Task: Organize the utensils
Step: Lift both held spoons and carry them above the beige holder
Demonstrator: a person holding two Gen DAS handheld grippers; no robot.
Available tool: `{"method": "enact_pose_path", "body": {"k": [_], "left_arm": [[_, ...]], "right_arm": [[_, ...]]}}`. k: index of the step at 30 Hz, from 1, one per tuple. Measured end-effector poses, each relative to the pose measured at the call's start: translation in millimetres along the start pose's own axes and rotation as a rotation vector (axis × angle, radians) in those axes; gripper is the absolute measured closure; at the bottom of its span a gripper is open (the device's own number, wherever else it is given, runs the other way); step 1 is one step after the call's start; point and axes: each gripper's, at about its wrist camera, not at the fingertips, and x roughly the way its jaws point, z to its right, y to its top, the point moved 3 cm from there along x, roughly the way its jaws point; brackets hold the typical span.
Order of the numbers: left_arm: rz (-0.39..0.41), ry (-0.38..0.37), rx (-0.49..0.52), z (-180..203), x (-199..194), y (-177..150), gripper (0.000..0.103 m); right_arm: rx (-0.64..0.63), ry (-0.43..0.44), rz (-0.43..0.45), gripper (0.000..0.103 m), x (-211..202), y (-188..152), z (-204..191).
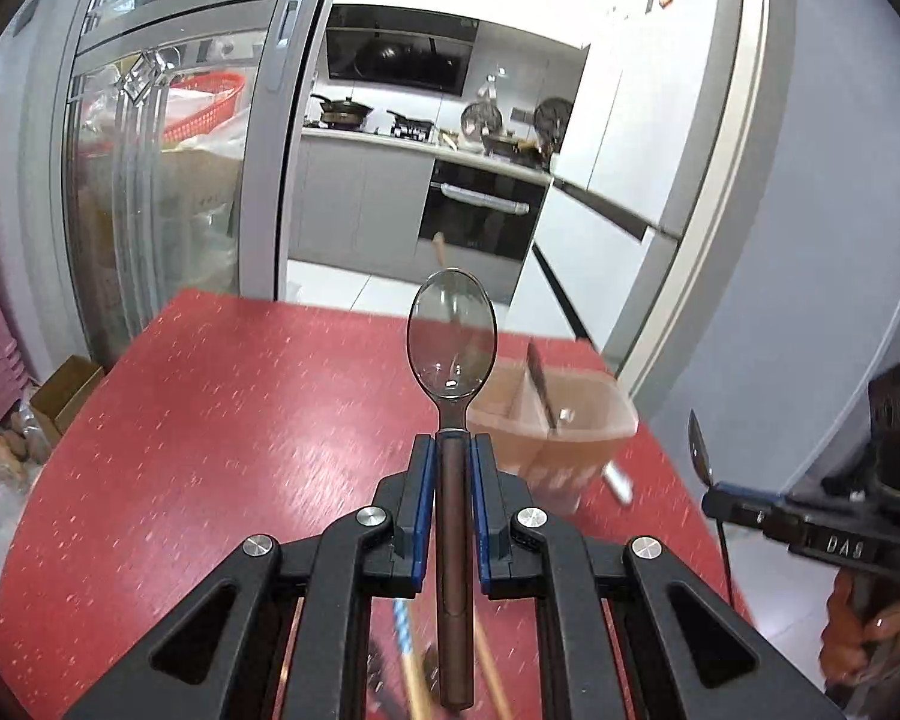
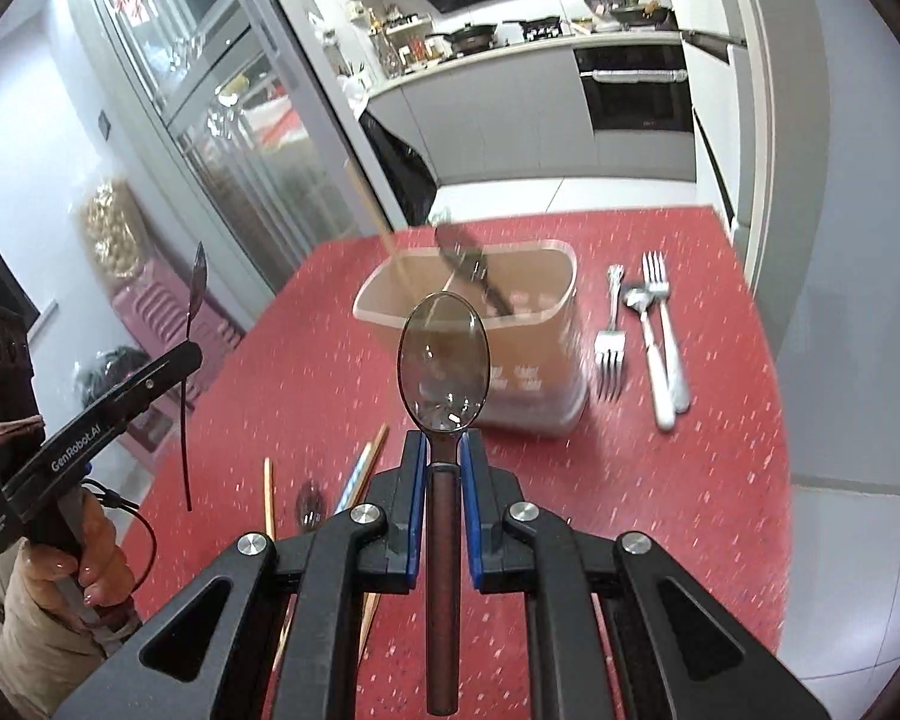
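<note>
My left gripper (image 1: 452,450) is shut on a brown-handled spoon (image 1: 453,336), bowl pointing forward above the red table (image 1: 222,420). My right gripper (image 2: 444,450) is shut on a second brown-handled spoon (image 2: 444,348). A beige utensil holder (image 2: 498,324) stands ahead on the table, with a dark utensil (image 2: 474,273) and a wooden stick (image 2: 378,216) in it; it also shows in the left wrist view (image 1: 564,420). The right gripper appears at the right of the left wrist view (image 1: 714,498), the left gripper at the left of the right wrist view (image 2: 186,354).
Two forks (image 2: 609,348) (image 2: 660,324) and a silver spoon (image 2: 645,330) lie right of the holder. Chopsticks (image 2: 360,468) and another dark spoon (image 2: 311,507) lie on the table under my grippers. Kitchen counter, oven and a glass door are beyond the table.
</note>
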Motion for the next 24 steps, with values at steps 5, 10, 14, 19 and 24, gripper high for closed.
{"method": "enact_pose_path", "body": {"k": [5, 10, 14, 19, 24], "left_arm": [[0.053, -0.013, -0.030, 8.0, 15.9, 26.8, 0.067], [0.106, -0.015, -0.064, 11.8, 35.7, 52.8, 0.067], [0.124, -0.020, -0.089, 15.8, 56.0, 65.4, 0.067], [0.152, -0.011, -0.099, 21.8, 82.6, 76.7, 0.067], [0.159, 0.004, -0.098, 26.7, 107.8, 78.0, 0.067]], "right_arm": [[0.004, 0.020, 0.053, 0.090, -2.6, 29.5, 8.0], [0.012, 0.040, 0.111, 0.090, 2.0, 62.9, 15.6], [0.001, 0.048, 0.162, 0.090, 9.1, 87.5, 18.4], [-0.014, 0.049, 0.213, 0.090, 23.9, 111.9, 22.6], [-0.042, 0.057, 0.254, 0.091, 42.3, 130.2, 24.8]]}}
